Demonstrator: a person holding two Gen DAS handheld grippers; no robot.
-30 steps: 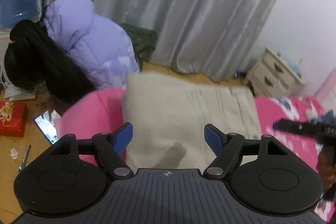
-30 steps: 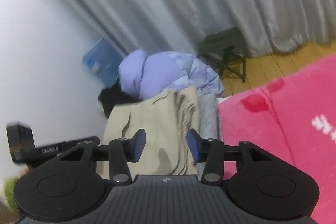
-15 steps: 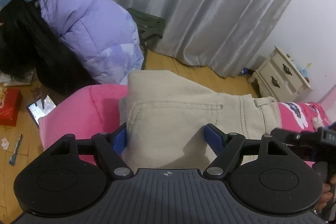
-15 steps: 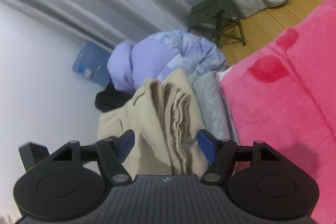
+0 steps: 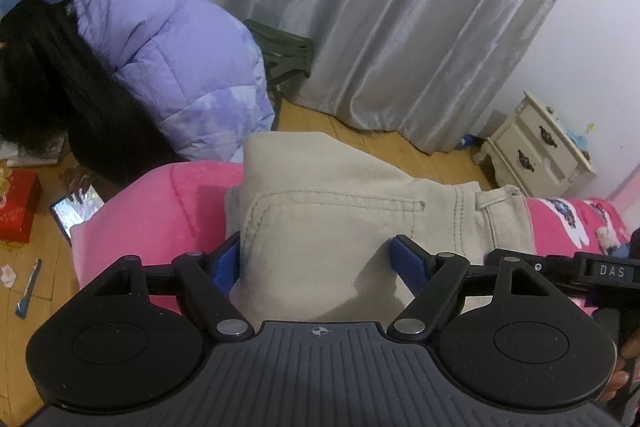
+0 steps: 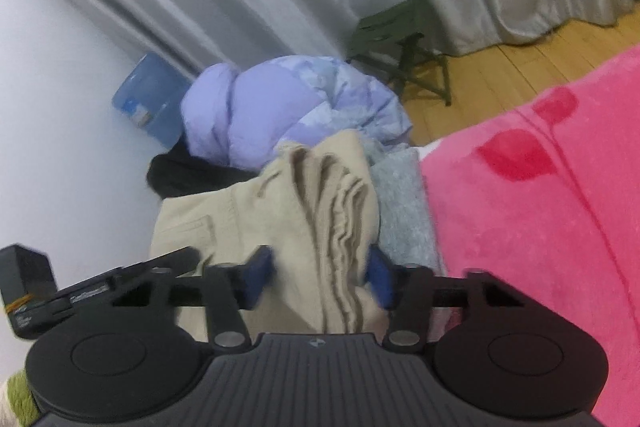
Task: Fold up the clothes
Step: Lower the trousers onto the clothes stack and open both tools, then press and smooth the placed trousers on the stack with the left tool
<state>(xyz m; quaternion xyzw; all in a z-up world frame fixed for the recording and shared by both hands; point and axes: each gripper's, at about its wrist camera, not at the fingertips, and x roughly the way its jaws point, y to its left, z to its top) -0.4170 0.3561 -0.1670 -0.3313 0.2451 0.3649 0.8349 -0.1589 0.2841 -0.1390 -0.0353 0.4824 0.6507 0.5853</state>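
Folded beige cotton trousers [image 5: 340, 223] parked at the corner of the pink fleece-covered bed [image 6: 540, 227], left gripper [image 5: 316, 259] spread wide around the stack, right gripper [image 6: 320, 275] just closing in on the layered edge [image 6: 344, 211], probably to keep the fold from slipping.

The left gripper [image 5: 316, 259] is tilting downward with its blue pads [image 5: 228, 261] standing wide apart; the left pad is lying against the near left edge of the folded beige trousers [image 5: 340, 211], the right pad is resting over the cloth, and neither is pressing. The right gripper [image 6: 318, 273] is likewise pointing downward, and its jaws have just been closing, with the layered edge of the trousers bunched between them. Its pads [image 6: 256, 273] are sitting against the cloth on both sides, though blur prevents confirming a firm pinch.
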